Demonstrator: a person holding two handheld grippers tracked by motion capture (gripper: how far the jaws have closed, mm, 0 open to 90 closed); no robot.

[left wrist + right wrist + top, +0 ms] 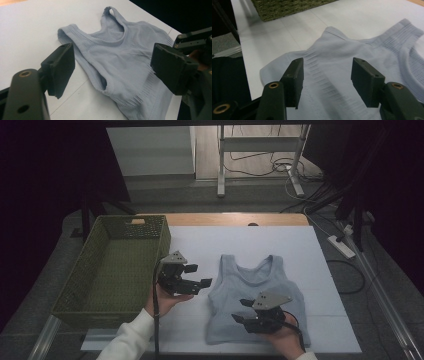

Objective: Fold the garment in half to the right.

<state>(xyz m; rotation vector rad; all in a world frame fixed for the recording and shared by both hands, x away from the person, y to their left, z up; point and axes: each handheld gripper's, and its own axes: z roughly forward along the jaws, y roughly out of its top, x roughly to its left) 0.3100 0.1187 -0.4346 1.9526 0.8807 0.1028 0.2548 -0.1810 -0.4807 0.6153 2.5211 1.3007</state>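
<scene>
**Mia:** What is on the white table (325, 270)?

**Ben:** A little light blue top (255, 285). It lies flat, with the straps at the far end.

**Mia:** Where is the right gripper (245, 310)?

**Ben:** It sits over the bottom part of the top. In the right gripper view its two black jaws stand apart, and the blue cloth lies under them and out in front of them. Nothing is pinched between them. I cannot tell if they touch the cloth.

**Mia:** And the left gripper (200, 276)?

**Ben:** A hand in a white sleeve (131, 336) holds it just beside the top. Its jaws are wide apart too, with nothing in them. In the left gripper view the top lies past the jaws, out in front.

**Mia:** What is behind that gripper?

**Ben:** A green woven basket (107, 285), right next to it, on the side away from the top.
</scene>
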